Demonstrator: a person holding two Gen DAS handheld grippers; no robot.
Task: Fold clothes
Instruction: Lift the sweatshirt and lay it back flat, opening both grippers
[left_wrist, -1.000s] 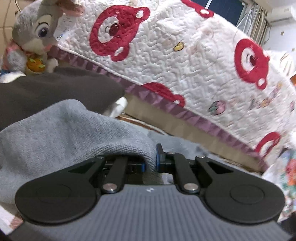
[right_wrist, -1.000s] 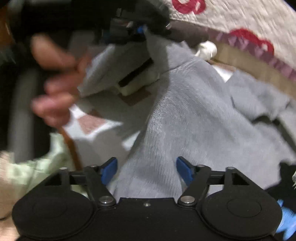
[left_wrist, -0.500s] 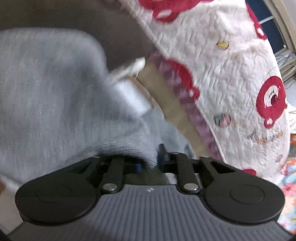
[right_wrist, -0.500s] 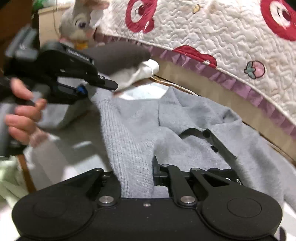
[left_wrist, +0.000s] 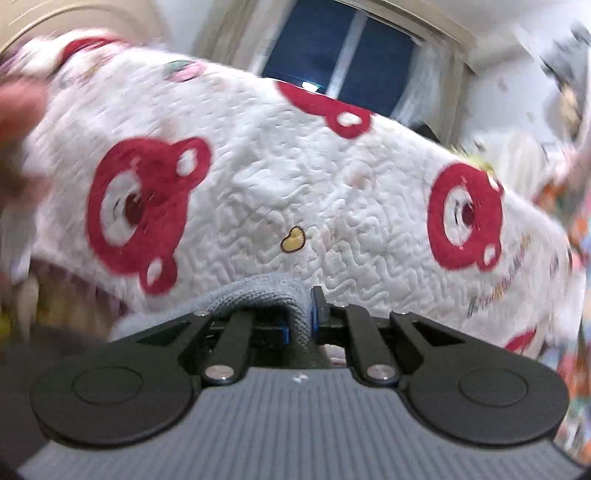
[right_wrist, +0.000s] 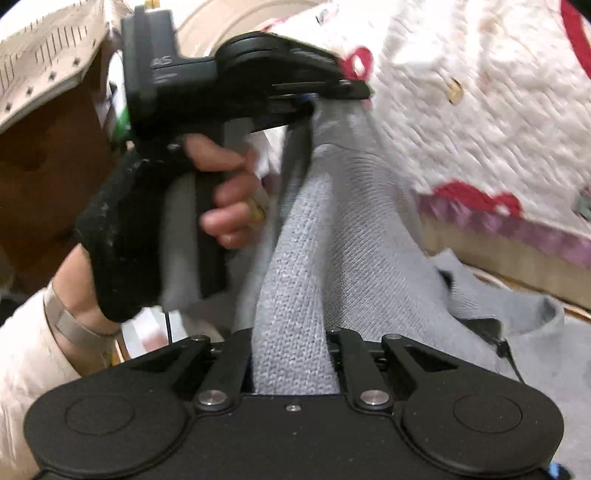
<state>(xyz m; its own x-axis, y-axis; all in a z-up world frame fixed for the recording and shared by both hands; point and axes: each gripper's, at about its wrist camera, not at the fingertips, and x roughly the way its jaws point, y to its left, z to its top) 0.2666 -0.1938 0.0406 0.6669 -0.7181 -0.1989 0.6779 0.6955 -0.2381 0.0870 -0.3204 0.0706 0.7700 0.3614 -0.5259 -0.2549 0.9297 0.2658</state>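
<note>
We have one grey knit sweater (right_wrist: 332, 229) up in the air, stretched between our two tongs, with its lower part and dark-trimmed neckline trailing down beside the bed. Our left tongs (left_wrist: 299, 325) are clamped on a rolled edge of the knit, and our right tongs (right_wrist: 293, 362) are pinched on a thick band of it nearer the camera. From the right wrist view we see the hand (right_wrist: 225, 192) gripping the left tool's handle above.

To do this lift well, we judge that both grips should stay firm and level, so the knit hangs flat and untwisted before it is laid down and creased.

Counting: one sweater, two tongs, one quilt (left_wrist: 332, 192) printed with red bears behind, one dark window (left_wrist: 343, 48).
</note>
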